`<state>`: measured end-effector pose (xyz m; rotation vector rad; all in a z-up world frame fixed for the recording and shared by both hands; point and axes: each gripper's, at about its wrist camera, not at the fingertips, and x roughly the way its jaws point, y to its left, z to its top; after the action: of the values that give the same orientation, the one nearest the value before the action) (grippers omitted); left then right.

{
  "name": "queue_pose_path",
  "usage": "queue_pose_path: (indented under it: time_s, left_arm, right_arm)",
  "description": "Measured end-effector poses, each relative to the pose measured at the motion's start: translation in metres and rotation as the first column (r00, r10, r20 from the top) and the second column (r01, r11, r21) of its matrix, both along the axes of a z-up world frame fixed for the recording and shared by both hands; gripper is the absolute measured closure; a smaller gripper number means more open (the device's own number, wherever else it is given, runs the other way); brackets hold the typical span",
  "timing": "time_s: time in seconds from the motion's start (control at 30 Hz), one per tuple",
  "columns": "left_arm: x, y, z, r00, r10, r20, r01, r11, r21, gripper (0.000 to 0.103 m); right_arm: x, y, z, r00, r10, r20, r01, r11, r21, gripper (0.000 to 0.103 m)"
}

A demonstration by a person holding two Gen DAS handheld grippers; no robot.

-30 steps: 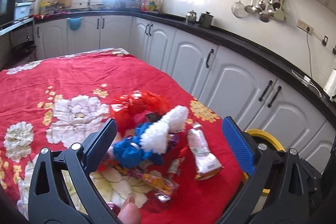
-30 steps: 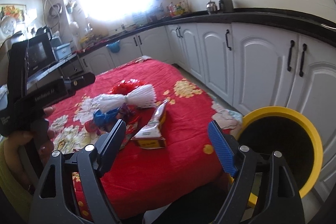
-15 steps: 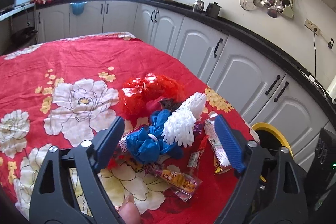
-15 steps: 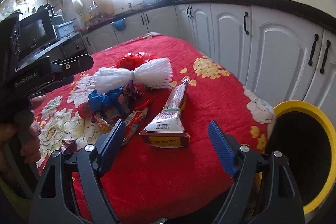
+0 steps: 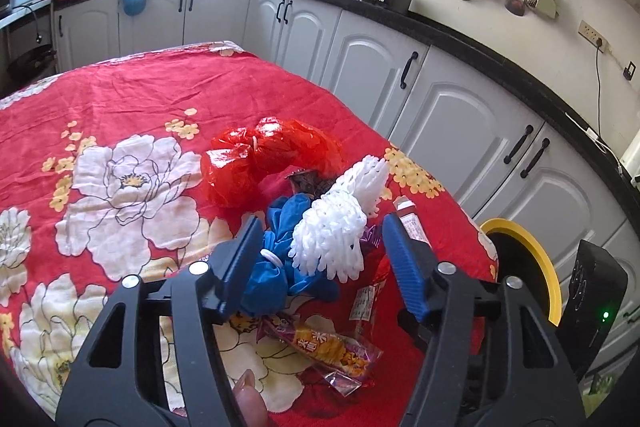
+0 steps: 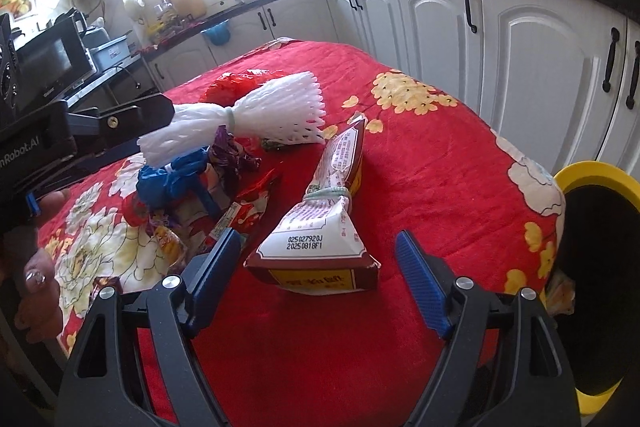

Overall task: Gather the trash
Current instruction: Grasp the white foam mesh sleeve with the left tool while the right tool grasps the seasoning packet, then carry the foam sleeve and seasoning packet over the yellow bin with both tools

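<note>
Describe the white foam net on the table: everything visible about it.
The white foam net is soft mesh sleeve material, cinched at its middle by a pale band so both ends flare like a bow. It lies on top of the trash pile, over the blue plastic bag, on the red floral tablecloth. Nothing grips it.

Wrappers (image 5: pixel 332 347) lie on table (image 5: pixel 120 95); bin (image 6: pixel 600 267) just beside.
</note>
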<state>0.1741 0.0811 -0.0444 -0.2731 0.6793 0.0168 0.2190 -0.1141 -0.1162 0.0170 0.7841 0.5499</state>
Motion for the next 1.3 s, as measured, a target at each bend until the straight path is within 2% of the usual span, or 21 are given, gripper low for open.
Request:
queue_pose_path:
  time_s: [0.07, 0.2, 0.27, 0.57, 0.87, 1.3]
  left_arm:
    - [0.002, 0.000, -0.002, 1.000, -0.001, -0.006, 0.001, 1.000, -0.003, 0.054]
    - [0.003, 0.000, -0.004, 1.000, -0.002, -0.012, 0.002, 1.000, -0.006, 0.056]
    - [0.003, 0.000, -0.004, 1.000, -0.002, -0.013, 0.002, 1.000, -0.007, 0.064]
    - [0.002, -0.005, -0.002, 0.999, -0.032, -0.008, 0.032, 0.999, -0.009, 0.090]
    - [-0.009, -0.008, 0.014, 0.998, -0.042, 0.048, 0.043, 0.999, -0.021, 0.092]
    - [-0.018, -0.033, 0.031, 0.992, -0.089, 0.085, 0.090, 0.996, -0.010, 0.092]
  right_arm:
    - [0.000, -0.001, -0.003, 1.000, 0.001, 0.001, -0.001, 1.000, -0.002, 0.041]
    - [-0.001, -0.003, -0.003, 1.000, 0.008, 0.006, -0.008, 1.000, 0.002, 0.043]
    - [-0.003, -0.004, -0.003, 1.000, 0.009, 0.013, -0.009, 1.000, 0.002, 0.044]
    - [-0.011, -0.020, 0.003, 0.999, -0.022, 0.024, 0.021, 0.999, 0.041, 0.044]
    - [-0.016, -0.037, 0.012, 0.998, -0.055, 0.044, 0.051, 0.996, 0.075, 0.045]
    - [-0.019, -0.071, 0.030, 0.988, -0.130, 0.088, 0.120, 0.986, 0.117, 0.045]
